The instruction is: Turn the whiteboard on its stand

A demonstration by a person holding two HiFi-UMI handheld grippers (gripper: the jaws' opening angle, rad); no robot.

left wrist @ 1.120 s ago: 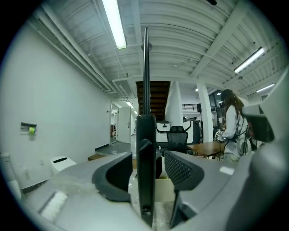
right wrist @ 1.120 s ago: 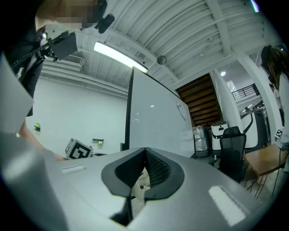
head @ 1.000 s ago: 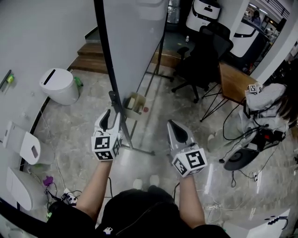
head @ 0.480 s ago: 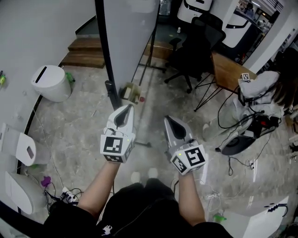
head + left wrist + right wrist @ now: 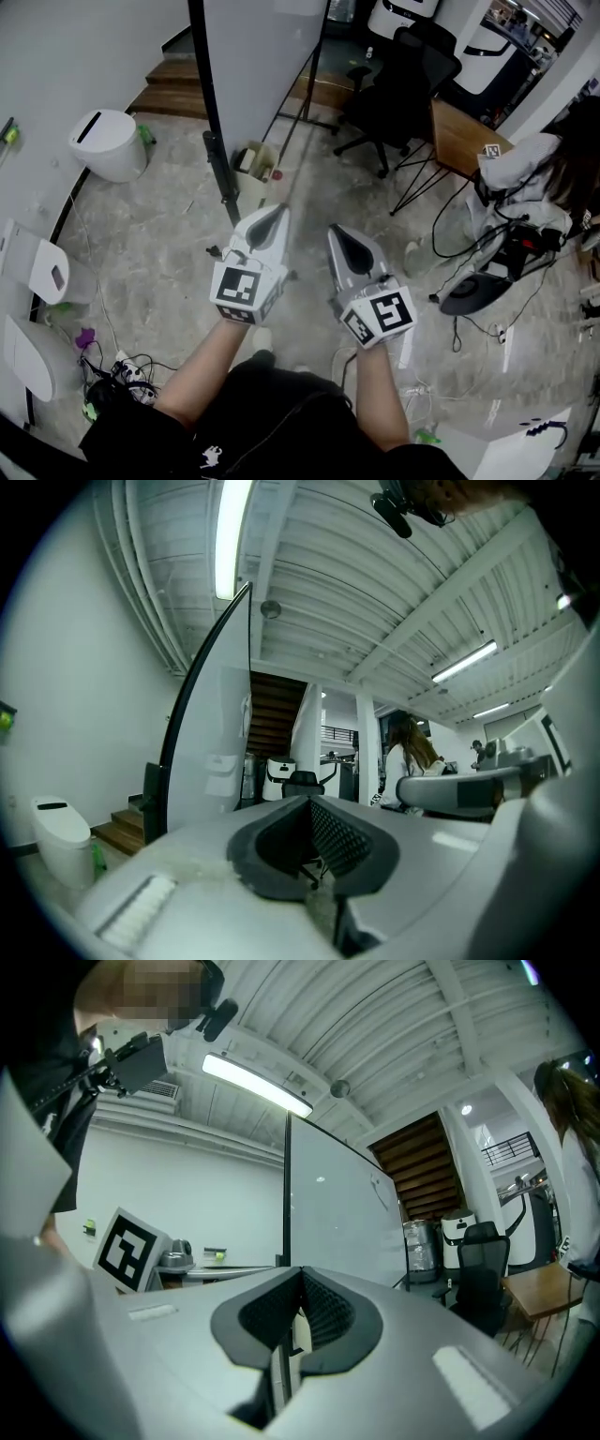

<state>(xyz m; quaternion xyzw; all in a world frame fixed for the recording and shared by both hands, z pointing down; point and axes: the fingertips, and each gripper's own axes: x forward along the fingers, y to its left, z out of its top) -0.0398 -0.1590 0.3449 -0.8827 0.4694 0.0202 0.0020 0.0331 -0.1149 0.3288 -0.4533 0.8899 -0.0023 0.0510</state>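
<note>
Jaws of the left gripper (image 5: 274, 216) were pressed together on nothing, ribbed black pads (image 5: 336, 832) meeting; the right gripper (image 5: 337, 235) was closed and empty too. Both smooth grey shells pointed at the whiteboard (image 5: 265, 66) — glossy white panel, thin black frame — standing just ahead, untouched. Only the head view showed the veined stone floor (image 5: 159, 234), a lidded white bin (image 5: 108, 145) and a small open box (image 5: 253, 161), contents unclear.
</note>
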